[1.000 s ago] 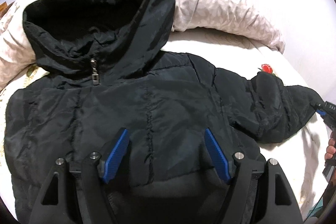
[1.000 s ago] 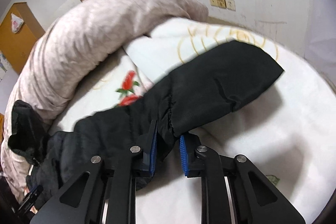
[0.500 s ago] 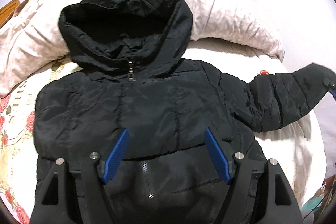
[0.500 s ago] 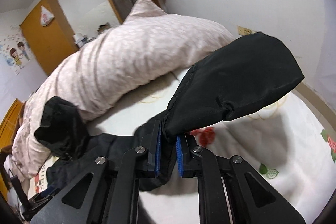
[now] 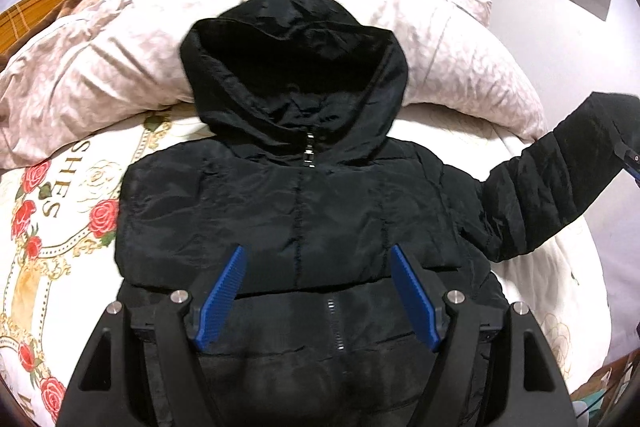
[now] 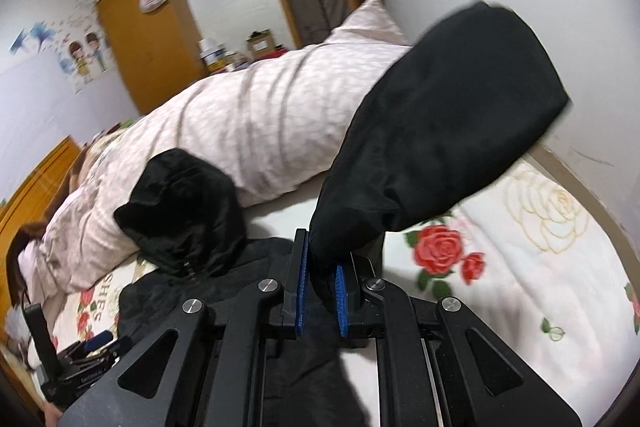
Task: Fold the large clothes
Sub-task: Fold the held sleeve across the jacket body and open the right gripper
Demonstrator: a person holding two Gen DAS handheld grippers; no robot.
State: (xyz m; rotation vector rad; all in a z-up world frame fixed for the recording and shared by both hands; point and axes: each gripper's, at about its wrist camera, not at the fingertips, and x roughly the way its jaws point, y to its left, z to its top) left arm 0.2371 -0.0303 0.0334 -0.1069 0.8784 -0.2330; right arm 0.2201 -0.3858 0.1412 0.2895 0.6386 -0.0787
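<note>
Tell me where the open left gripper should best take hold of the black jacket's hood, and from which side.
Probably the hood at its top rim, coming from above: it lies propped open on the pink duvet, so the rim offers a thin fold for the left gripper.

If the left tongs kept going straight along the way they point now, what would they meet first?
Most likely the black jacket: the open left tongs hang empty above its zipped chest, aimed downward at it. Depth is hard to judge in the fisheye view.

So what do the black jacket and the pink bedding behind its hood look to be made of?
Jacket: apparently a thin synthetic shell with padding, given its slight sheen, fine crinkles and stitched puffy panels; the hood lining looks matte and darker, perhaps fleece. Pink bedding: soft woven fabric over bulky filling, matte with a faint repeating pattern.
</note>
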